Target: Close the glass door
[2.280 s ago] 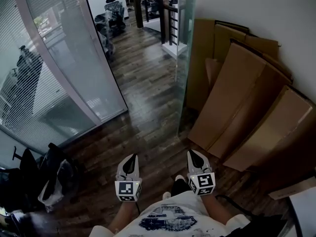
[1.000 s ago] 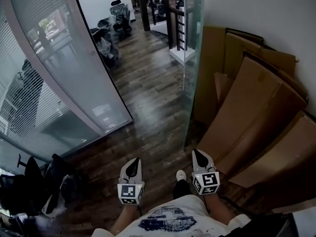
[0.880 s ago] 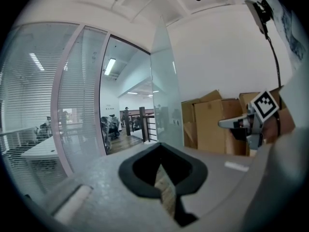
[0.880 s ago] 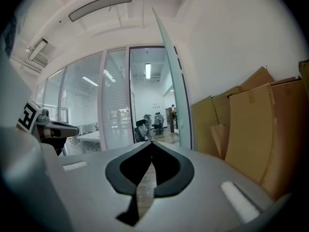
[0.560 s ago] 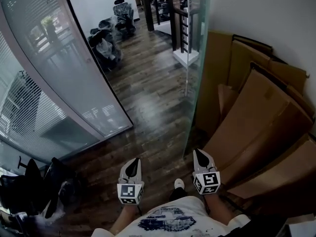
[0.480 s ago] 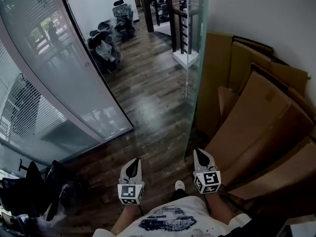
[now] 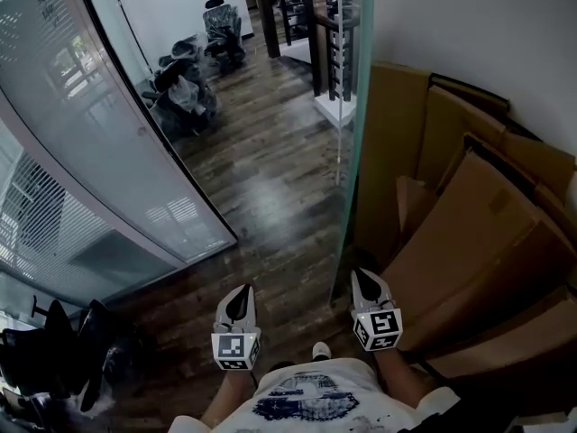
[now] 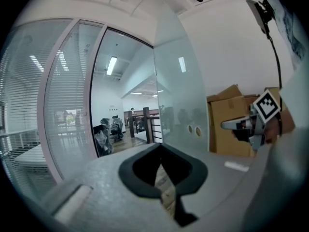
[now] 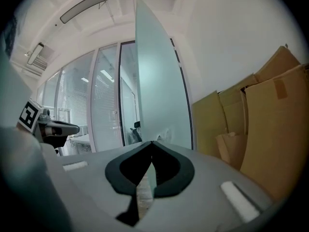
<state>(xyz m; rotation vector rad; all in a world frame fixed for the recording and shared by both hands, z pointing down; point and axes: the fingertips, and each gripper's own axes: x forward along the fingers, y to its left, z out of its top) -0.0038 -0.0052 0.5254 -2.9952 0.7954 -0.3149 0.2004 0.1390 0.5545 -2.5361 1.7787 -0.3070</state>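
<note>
At the left, a curved glass partition (image 7: 108, 152) with horizontal blinds runs from the near corner towards the back of the room. Plastic-wrapped chairs (image 7: 180, 93) stand beyond it on the dark wooden floor (image 7: 261, 188).

The left gripper (image 7: 241, 292) is held low over the floor, pointing forward. Its jaws are closed tip to tip, with nothing between them.

The glass door (image 7: 350, 152) stands open at the centre, seen nearly edge-on, with its panel extending away towards a dark railing (image 7: 325, 25). In the left gripper view, two small round holes show in the panel.

The right gripper (image 7: 361, 278) is just beside the door's near edge. Contact cannot be confirmed. Its jaws are fully closed and hold nothing. In the right gripper view, the door edge rises directly ahead of the tips.

At the right, large cardboard sheets (image 7: 469, 242) lean against the white wall (image 7: 469, 25).
</note>
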